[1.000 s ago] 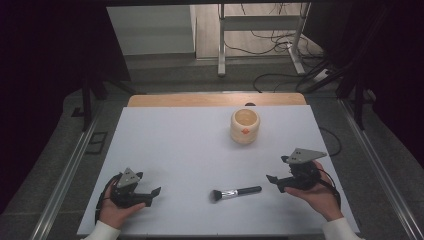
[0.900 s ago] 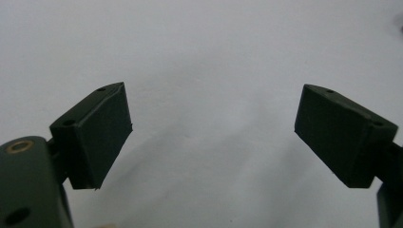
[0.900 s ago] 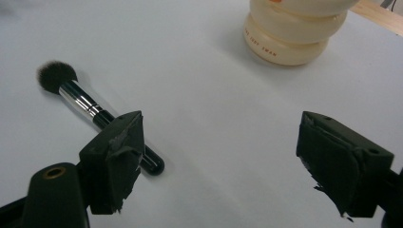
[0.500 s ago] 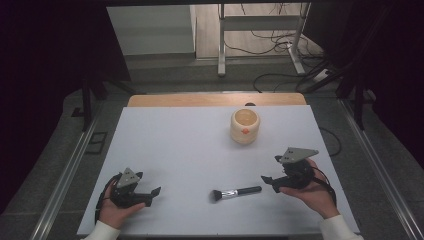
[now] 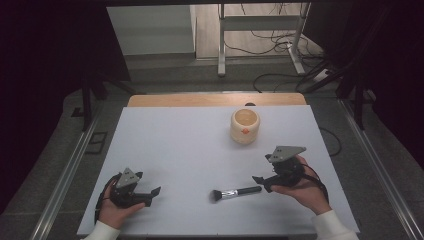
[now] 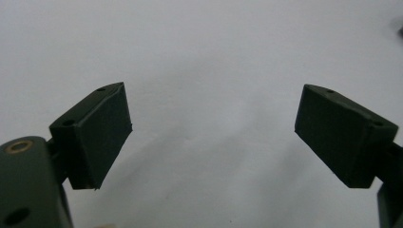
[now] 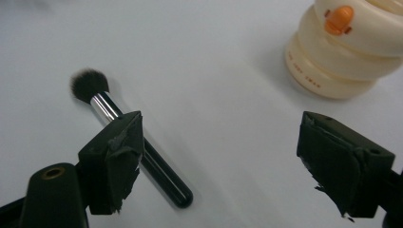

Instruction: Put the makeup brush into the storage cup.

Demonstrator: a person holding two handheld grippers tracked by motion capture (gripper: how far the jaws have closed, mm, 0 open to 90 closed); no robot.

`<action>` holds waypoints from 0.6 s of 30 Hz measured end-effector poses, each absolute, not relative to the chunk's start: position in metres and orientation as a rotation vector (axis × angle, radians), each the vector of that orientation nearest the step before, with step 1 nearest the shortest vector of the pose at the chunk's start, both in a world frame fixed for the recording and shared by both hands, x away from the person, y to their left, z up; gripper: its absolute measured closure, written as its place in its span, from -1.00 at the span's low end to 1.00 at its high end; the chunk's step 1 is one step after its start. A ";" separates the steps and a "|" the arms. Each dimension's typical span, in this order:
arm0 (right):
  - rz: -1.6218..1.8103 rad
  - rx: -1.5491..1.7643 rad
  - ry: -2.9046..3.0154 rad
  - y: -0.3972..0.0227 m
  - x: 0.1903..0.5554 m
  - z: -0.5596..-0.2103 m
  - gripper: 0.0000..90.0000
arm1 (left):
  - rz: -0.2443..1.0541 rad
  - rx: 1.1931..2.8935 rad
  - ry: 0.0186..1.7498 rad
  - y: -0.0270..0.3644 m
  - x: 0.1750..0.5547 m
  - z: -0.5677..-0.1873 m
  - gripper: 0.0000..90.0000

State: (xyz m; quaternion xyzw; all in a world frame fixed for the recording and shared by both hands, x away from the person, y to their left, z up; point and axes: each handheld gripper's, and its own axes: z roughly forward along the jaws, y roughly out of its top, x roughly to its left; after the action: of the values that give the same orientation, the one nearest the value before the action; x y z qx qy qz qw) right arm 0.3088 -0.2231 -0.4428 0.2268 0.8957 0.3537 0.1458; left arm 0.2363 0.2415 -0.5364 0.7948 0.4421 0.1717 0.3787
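From the high view, a pale matte table point(image 5: 190, 150) stood on grey floor in a dark room, with a ribbed cream cup point(image 5: 245, 126) and a makeup brush point(image 5: 236, 192) lying just left of the right gripper point(image 5: 260, 181). In the left gripper view, the left gripper point(image 6: 213, 133) hung over bare tabletop, jaws spread. In the right gripper view, the jaws were spread too, the glossy black handle passing beside the left jaw, unpinched.

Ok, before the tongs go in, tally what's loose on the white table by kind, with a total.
Makeup brush: 1, lying flat, black handle, dark bristles.
Cream-coloured holder: 1, upright, orange mark on its side.
Total: 2 loose things.
Handheld tongs, not counted: right tongs open beside the brush handle; left tongs open over bare table.
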 end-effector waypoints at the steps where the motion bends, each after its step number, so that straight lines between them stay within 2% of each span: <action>1: 1.018 0.642 2.588 -0.221 0.309 -0.442 -0.63 | 0.439 2.031 1.130 0.242 0.236 -0.536 -0.72; 18: 0.984 0.503 2.678 -0.182 0.313 -0.443 -0.62 | 0.440 2.031 1.127 0.242 0.236 -0.536 -0.72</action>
State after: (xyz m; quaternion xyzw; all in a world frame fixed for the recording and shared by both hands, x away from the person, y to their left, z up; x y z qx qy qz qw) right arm 0.3131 -0.1818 -0.4427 0.1722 0.9175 0.3371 0.1222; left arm 0.2360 0.2419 -0.5356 0.7949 0.4413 0.1723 0.3791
